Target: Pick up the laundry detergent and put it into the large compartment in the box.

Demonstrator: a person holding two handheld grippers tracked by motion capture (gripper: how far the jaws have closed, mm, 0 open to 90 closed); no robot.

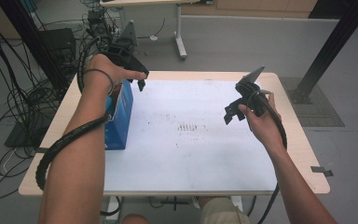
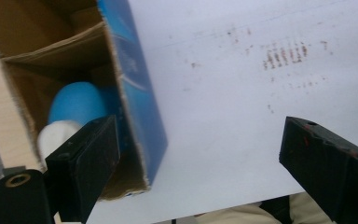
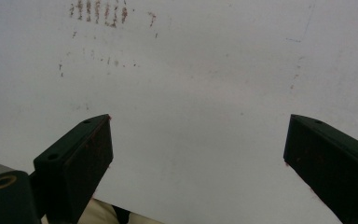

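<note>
A blue cardboard box [image 1: 121, 116] with an open top stands at the left edge of the white sheet [image 1: 191, 149]. In the left gripper view the box [image 2: 140, 107] holds a blue-and-white rounded object [image 2: 77, 105] inside its brown interior. My left gripper [image 1: 141, 85] hovers over the box's far end, open, with nothing between its jaws [image 2: 200, 140]. My right gripper [image 1: 230, 114] hangs above the right side of the sheet, also open and empty [image 3: 198, 140].
The sheet covers most of a light wooden table [image 1: 303, 154] and carries faint brown marks [image 1: 191, 127] near its middle. Cables [image 1: 9, 107] and equipment crowd the floor at the left. A black frame post [image 1: 331, 46] stands at the back right.
</note>
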